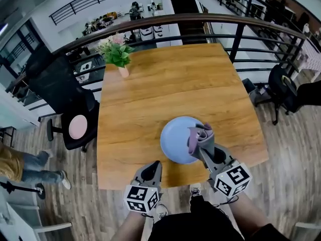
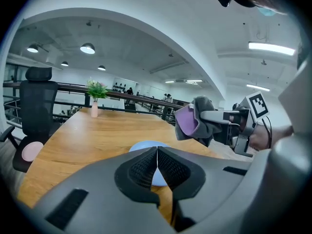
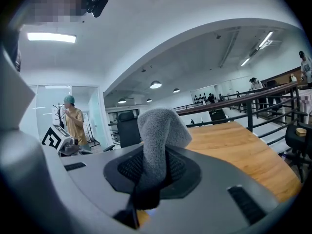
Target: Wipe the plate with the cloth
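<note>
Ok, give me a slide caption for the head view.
Right gripper holds a cloth over the blue plate; left gripper shut nearby.

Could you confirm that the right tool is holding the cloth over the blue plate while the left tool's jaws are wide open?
Not quite: the left tool is shut, not wide open. The left gripper view shows its jaws pressed together with nothing between them. The rest holds: the right tool grips the cloth over the blue plate.

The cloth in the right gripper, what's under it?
The blue plate on the table lies under the cloth. The cloth and right gripper cover the plate's right edge.
</note>
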A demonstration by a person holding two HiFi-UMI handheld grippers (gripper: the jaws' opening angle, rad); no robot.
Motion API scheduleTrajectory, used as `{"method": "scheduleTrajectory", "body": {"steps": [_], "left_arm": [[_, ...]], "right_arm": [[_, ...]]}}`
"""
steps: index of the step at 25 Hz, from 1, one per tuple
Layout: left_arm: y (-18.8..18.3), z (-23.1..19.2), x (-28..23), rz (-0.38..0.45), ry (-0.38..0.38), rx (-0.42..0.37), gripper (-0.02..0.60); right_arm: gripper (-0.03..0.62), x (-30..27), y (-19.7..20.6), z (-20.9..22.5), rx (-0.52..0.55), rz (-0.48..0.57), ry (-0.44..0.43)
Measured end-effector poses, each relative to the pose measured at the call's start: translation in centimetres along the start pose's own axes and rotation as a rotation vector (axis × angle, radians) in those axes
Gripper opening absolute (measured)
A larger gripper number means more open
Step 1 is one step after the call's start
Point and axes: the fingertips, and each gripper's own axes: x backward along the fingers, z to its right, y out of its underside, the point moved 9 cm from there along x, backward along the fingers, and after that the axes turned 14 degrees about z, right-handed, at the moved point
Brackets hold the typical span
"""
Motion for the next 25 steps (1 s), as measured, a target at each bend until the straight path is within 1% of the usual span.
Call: {"method": "scheduleTrajectory", "body": {"steps": [8, 13, 16, 18, 21, 25], "left_arm": [[0.6, -0.6, -3.0, -0.023, -0.103, 0.02, 0.021], [1.7, -0.4, -4.8, -0.059, -0.17, 0.061, 0.026], [2.5, -0.2, -5.6, -0.083, -0.213, 0.07, 0.083], [2.9, 0.1, -6.2, -0.104, -0.238, 0.077, 0.108], [3.8, 0.4, -7.3, -0.147, -0.273, 0.118, 0.12], [5.7, -0.2, -8.4, -0.204, -0.332, 0.172, 0.12]], "right_arm": [[0.072, -3.5, 0.7, 3.1, -0.026, -0.038, -0.089], [0.072, -5.0, 1.4, 5.2, -0.05, -0.064, -0.14], [0.074, -5.5, 2.0, 6.1, -0.064, -0.082, -0.174], [0.074, -5.7, 2.2, 6.8, -0.07, -0.097, -0.194], [0.074, -5.7, 2.6, 7.9, -0.084, -0.115, -0.218], [0.074, -5.8, 3.6, 8.7, -0.096, -0.141, -0.256]]}}
